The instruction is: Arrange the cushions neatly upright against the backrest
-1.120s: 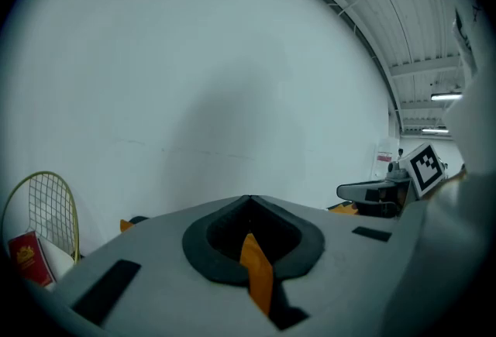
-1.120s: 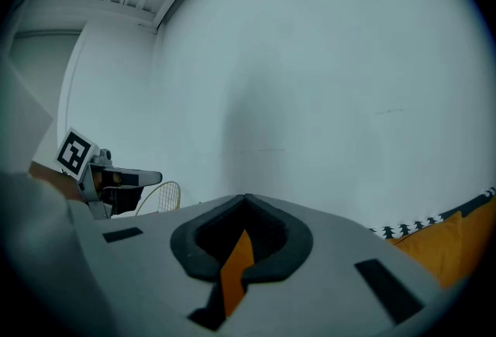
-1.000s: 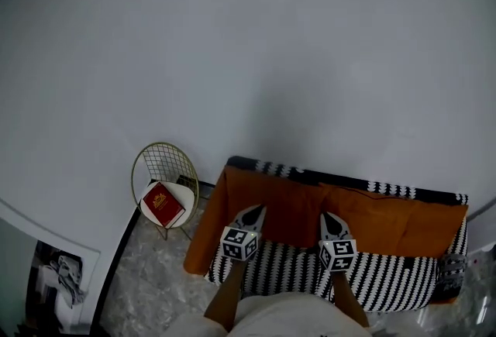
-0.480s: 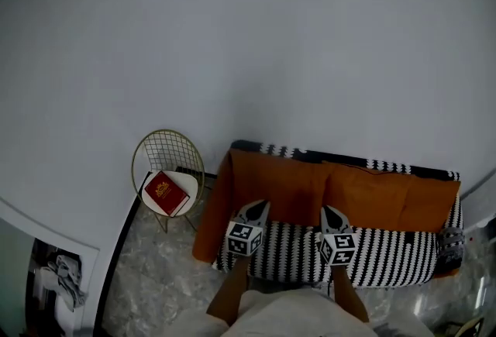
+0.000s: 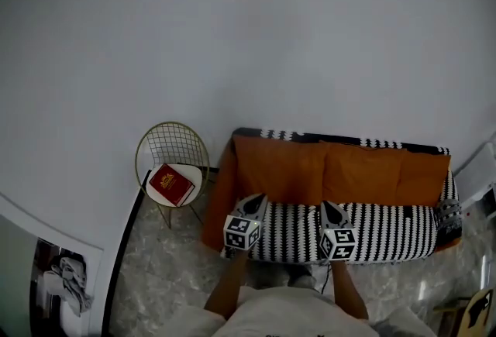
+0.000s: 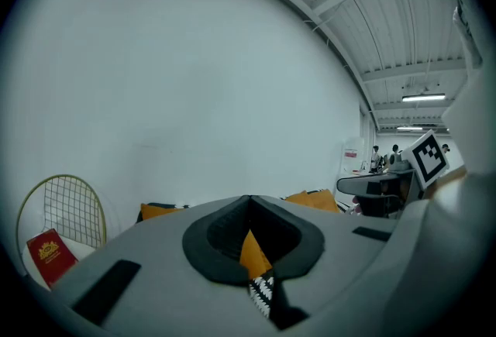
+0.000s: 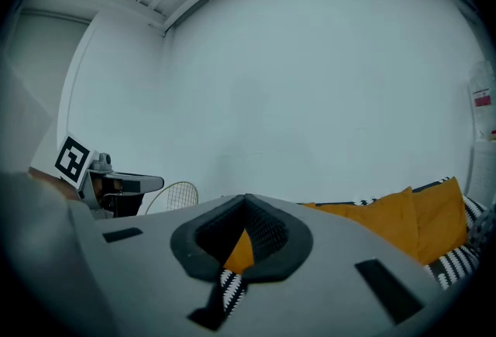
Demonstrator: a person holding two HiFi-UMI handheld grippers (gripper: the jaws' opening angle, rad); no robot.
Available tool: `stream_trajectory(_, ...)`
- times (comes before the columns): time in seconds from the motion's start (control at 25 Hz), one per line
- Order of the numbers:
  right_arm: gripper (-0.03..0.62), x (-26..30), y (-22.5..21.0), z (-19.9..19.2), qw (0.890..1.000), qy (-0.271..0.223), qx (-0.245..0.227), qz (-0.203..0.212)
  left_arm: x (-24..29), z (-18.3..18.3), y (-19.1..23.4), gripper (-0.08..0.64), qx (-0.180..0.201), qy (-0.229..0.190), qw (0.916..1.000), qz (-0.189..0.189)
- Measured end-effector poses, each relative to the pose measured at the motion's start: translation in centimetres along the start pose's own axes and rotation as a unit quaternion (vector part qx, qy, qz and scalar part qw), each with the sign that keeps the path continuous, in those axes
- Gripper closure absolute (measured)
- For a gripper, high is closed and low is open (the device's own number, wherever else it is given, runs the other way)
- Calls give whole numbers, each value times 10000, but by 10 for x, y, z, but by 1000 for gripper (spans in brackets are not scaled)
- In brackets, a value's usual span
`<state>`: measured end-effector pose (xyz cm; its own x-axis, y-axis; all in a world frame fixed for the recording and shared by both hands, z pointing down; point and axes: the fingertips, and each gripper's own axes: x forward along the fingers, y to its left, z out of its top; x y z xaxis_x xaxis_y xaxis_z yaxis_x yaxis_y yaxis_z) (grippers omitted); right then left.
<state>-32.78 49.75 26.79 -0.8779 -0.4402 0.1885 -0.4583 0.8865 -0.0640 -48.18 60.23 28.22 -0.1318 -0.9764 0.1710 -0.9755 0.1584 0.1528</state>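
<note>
Both jaws are clenched, gripping nothing. Left gripper and right gripper are hovering side by side over the front edge of the sofa, tips pointing at the backrest and clear of the fabric.

Orange cushions are standing upright in a row along the backrest, touching each other, filling its width. At the sofa's left end, orange fabric is hanging down the side; can't tell whether it's a cushion or a cover.

In the left gripper view the jaw tips are meeting, with only a sliver of orange and zigzag seat showing through the slot behind them. The right gripper view is showing the same, with cushions leaning on the backrest off to its right.

A wire chair is sitting just left of the sofa with a red book on its seat.
</note>
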Motion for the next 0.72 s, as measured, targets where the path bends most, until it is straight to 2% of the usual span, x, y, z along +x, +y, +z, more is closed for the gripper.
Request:
stream_trajectory(0.28,566,-39,17,-4,9999,-79,-41,-66,-31,-12,-23,531,-8,17,10000,-91)
stream_trajectory(0.72,566,-61,27,-7,9997,-116,-158,-119,-47,-18,-43,531,-56,-72,9998,-176)
